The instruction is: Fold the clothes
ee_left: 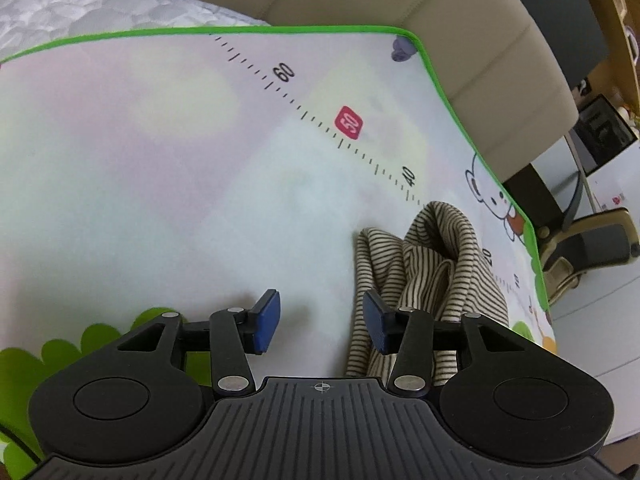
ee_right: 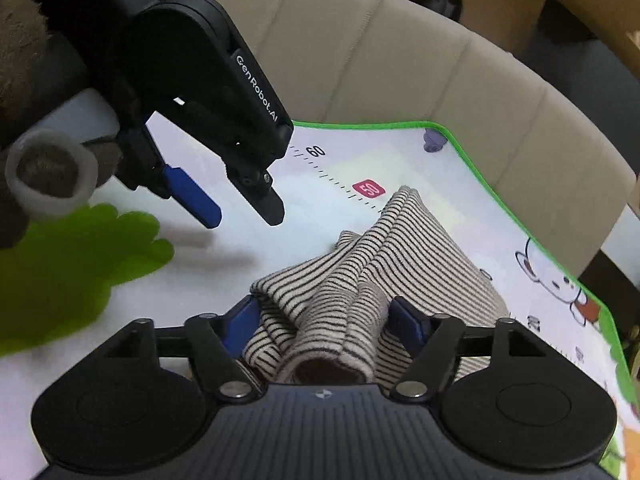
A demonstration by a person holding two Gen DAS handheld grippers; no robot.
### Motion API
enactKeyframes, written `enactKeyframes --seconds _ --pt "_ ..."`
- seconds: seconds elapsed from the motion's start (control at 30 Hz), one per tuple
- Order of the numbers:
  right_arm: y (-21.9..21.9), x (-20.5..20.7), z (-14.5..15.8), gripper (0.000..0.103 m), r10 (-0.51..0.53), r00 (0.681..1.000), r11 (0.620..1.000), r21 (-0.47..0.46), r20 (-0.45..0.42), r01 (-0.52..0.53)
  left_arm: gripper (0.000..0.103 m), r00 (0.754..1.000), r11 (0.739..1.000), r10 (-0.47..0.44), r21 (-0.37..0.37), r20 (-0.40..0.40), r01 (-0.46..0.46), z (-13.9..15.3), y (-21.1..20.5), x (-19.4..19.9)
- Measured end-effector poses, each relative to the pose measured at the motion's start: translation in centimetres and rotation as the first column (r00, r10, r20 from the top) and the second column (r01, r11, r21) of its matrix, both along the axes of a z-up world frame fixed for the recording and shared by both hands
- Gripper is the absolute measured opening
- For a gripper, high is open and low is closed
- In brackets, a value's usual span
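Beige sofa [ee_right: 400,60] borders the mat [ee_left: 160,160] beyond the striped garment [ee_right: 360,264].

Soft, even indoor light washes your play mat [ee_left: 160,160] almost white, its pastel print faded by overexposure in the left wrist view. Fisheye bending curves the mat's green border [ee_left: 432,64] and the beige sofa [ee_right: 400,60] toward the frame edges. In the right wrist view, faint smeared shadows [ee_right: 224,252] lie under your left gripper [ee_right: 246,216], and the sleeve cuff [ee_right: 52,172] at far left is blurred.
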State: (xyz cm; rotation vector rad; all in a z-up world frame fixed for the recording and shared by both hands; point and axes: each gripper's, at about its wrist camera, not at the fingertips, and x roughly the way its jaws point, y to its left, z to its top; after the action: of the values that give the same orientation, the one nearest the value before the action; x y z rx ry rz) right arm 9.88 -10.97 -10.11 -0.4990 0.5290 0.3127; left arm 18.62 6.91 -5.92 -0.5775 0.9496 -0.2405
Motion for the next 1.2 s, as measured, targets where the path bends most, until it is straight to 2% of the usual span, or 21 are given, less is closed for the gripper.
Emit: enactKeyframes --seconds 0.03,0.07,0.13,0.27,0.33,0.43,0.47,0.57,0.67,0.77,0.8,0.83,0.9,0.97,1.0,1.13,1.2 --pt "-0.5 -0.1 0.3 0.042 0.002 1.000 1.000 -0.014 0.008 -0.002 0.051 1.000 1.000 -0.002 0.000 0.001 0.002 0.1 -0.1 0.0" --pt "-0.9 -0.3 0.6 0.040 0.004 1.000 1.000 -0.026 0.015 -0.003 0.052 1.000 1.000 -0.004 -0.001 0.003 0.004 0.1 -0.3 0.1" --pt "-2.5 -0.5 2.0 0.027 -0.001 1.000 1.000 -0.006 0.024 0.001 0.052 1.000 1.000 0.000 -0.006 0.003 0.000 0.1 0.0 0.0" --pt "-5.0 -1.2 5.8 0.025 -0.011 0.998 0.999 0.040 0.066 0.009 0.053 1.000 1.000 0.013 -0.023 0.008 -0.013 0.2 0.5 0.0" --pt "-5.0 -1.9 6.9 0.025 0.029 0.997 0.999 0.029 0.077 -0.031 0.053 1.000 1.000 0.016 -0.027 0.013 -0.016 0.4 0.5 0.1" --pt "-3.4 -3.4 5.8 0.025 0.120 0.992 0.992 -0.042 0.037 -0.118 0.054 1.000 1.000 0.014 -0.022 0.011 -0.014 0.4 0.3 0.2" --pt "-2.3 -3.8 4.7 0.025 0.146 0.989 0.986 -0.082 0.016 -0.144 0.054 1.000 1.000 0.012 -0.018 0.008 -0.012 0.4 0.2 0.2" --pt "-0.1 -4.4 1.6 0.028 0.158 0.986 0.976 -0.142 -0.045 -0.163 0.055 1.000 1.000 0.008 -0.008 0.002 -0.008 0.3 0.0 0.1" --pt "1.6 -3.8 0.3 0.031 0.114 0.993 0.981 -0.155 -0.030 -0.117 0.060 0.999 0.999 -0.017 -0.027 0.028 0.018 1.0 0.0 -0.3" --pt "2.3 -3.0 0.6 0.035 0.094 0.995 0.986 -0.140 -0.024 -0.096 0.064 0.991 0.990 -0.098 -0.095 0.090 0.107 1.9 -0.7 -0.8" --pt "2.2 -3.3 0.8 0.042 0.104 0.994 0.986 -0.124 -0.026 -0.107 0.063 0.985 0.984 -0.129 -0.112 0.111 0.142 2.1 -1.1 -0.9" --pt "1.8 -3.5 1.2 0.049 0.124 0.992 0.987 -0.095 -0.036 -0.127 0.061 0.980 0.979 -0.153 -0.113 0.123 0.167 2.2 -1.6 -1.0" --pt "0.9 -4.0 1.9 0.057 0.163 0.985 0.986 -0.037 -0.053 -0.165 0.053 0.970 0.973 -0.206 -0.081 0.129 0.218 2.1 -2.8 -1.2" --pt "-0.4 -4.8 3.0 0.058 0.186 0.980 0.983 0.012 -0.069 -0.186 0.041 0.964 0.969 -0.237 -0.045 0.118 0.244 1.8 -3.7 -1.3" --pt "-1.0 -5.5 3.4 0.059 0.193 0.979 0.981 0.018 -0.067 -0.192 0.041 0.963 0.968 -0.245 -0.028 0.110 0.249 1.6 -4.0 -1.2" --pt "-1.5 -7.5 3.0 0.063 0.208 0.978 0.976 -0.067 -0.032 -0.209 0.040 0.974 0.980 -0.194 -0.023 0.113 0.198 1.9 -2.6 -0.9" --pt "-1.2 -8.1 2.0 0.062 0.214 0.977 0.969 -0.124 0.000 -0.212 0.036 0.977 0.984 -0.175 0.003 0.122 0.176 2.2 -2.0 -1.0"
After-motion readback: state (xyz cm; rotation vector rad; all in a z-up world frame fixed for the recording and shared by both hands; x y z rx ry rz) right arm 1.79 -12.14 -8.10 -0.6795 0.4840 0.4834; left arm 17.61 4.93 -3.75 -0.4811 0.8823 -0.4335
